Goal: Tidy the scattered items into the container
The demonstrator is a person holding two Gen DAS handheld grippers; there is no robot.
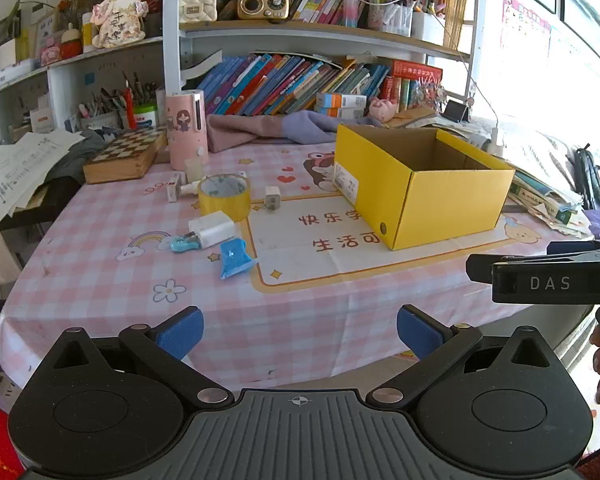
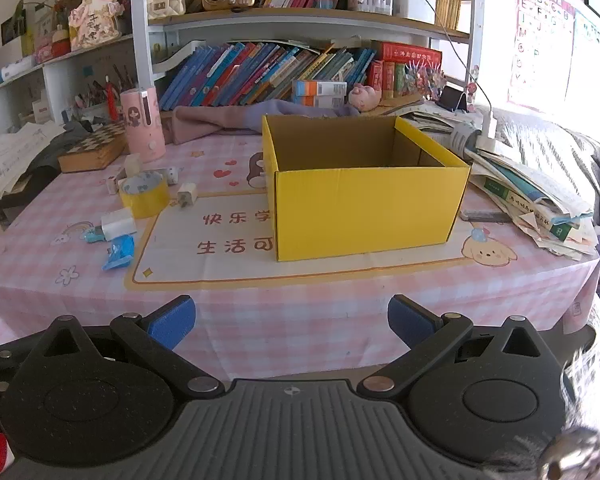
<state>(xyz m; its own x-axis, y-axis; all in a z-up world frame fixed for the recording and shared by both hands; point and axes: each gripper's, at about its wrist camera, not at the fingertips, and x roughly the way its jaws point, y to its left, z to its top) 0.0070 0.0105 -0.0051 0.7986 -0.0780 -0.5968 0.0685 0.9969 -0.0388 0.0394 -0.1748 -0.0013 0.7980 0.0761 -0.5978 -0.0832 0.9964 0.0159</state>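
Note:
An open yellow cardboard box stands on the pink checked tablecloth; what shows of its inside is empty. Left of it lie a yellow tape roll, a large white charger, a small white plug, a blue packet and a light-blue small item. My left gripper is open and empty over the table's front edge. My right gripper is open and empty, in front of the box.
A pink tumbler, a chessboard box and small white bottles stand behind the items. Folded cloth and bookshelves are at the back. Stacked books and papers lie right of the box.

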